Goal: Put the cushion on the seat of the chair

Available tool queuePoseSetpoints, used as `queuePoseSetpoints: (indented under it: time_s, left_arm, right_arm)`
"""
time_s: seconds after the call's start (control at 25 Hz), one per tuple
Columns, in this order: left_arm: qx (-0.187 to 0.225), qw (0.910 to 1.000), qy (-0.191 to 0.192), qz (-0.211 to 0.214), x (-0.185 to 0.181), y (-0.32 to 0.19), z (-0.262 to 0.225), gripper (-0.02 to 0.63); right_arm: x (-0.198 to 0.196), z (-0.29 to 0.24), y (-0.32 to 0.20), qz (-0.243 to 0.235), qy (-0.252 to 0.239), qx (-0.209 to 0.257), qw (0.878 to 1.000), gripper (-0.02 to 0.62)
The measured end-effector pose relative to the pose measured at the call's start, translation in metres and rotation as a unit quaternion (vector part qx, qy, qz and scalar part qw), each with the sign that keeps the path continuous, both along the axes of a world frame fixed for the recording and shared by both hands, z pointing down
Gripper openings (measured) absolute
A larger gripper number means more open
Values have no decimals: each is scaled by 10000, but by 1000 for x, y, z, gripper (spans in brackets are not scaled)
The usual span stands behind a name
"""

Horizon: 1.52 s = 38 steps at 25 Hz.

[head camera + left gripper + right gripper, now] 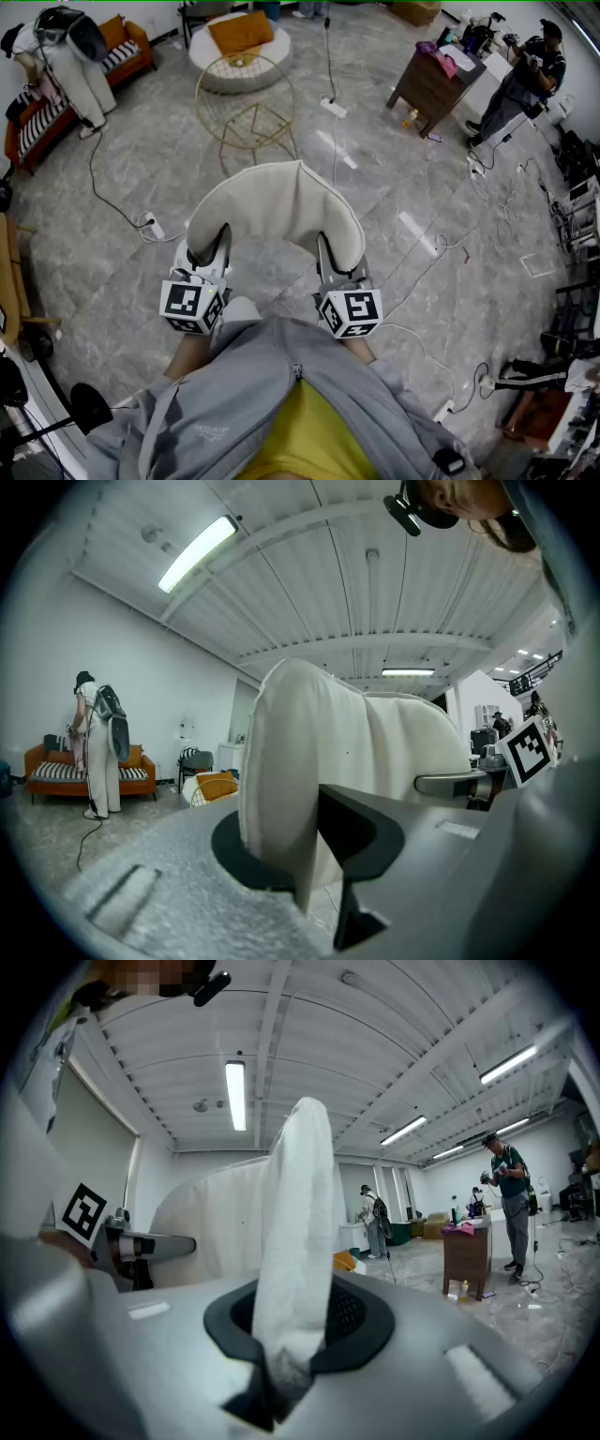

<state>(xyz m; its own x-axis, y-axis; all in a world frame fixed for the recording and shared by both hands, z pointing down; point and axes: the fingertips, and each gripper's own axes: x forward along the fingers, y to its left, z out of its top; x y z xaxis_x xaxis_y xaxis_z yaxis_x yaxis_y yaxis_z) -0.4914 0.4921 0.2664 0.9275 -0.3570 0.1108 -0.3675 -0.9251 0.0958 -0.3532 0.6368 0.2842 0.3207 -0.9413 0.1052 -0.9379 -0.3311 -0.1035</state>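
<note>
We see a cream, horseshoe-shaped cushion (pixel 281 202) of soft, smooth fabric held up off the glossy grey marble-look floor (pixel 141 197). Its rounded back arches away from us and its two ends point back toward us. The left hand-held gripper (pixel 207 249) has its matte grey jaws nearly together, pinching the left end so the padding squeezes thin between them. The right hand-held gripper (pixel 330 255) clamps the right end the same way, and the fabric there bunches into a fuzzy fold. The gold wire-frame chair (pixel 246 103) with a round seat stands on the floor beyond the cushion, well apart from it.
</note>
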Motion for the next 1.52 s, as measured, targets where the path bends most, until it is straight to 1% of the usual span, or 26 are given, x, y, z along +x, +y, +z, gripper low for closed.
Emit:
queuePoseSetpoints:
  time_s: [0.28,0.48,0.64,0.84,1.0,1.12,1.28,1.52]
  left_arm:
    - [-58,10000,-42,-24,23,-17,6,69]
    - [-182,9998,-47,53,45,-55,29,69]
    - [-270,9996,6,72,71,-103,35,69]
    - [-324,9994,-34,128,110,-189,34,71]
    - [-306,9990,-119,306,141,-259,31,71]
    - [-300,9982,-190,492,168,-302,35,71]
    - [-369,9970,-238,640,196,-337,46,71]
    - [-393,9953,-285,832,232,-362,52,72]
  right_arm:
    - [22,11,-18,17,-66,-54,10000,64]
    - [42,25,-51,40,-166,-195,9997,67]
    - [69,29,-100,33,-142,-257,9996,69]
    - [107,26,-182,-2,-166,-334,9993,69]
    - [133,23,-246,57,-225,-358,9991,71]
    - [158,29,-285,191,-284,-399,9986,72]
    - [180,38,-316,348,-331,-462,9978,72]
    - [212,44,-338,522,-421,-505,9965,72]
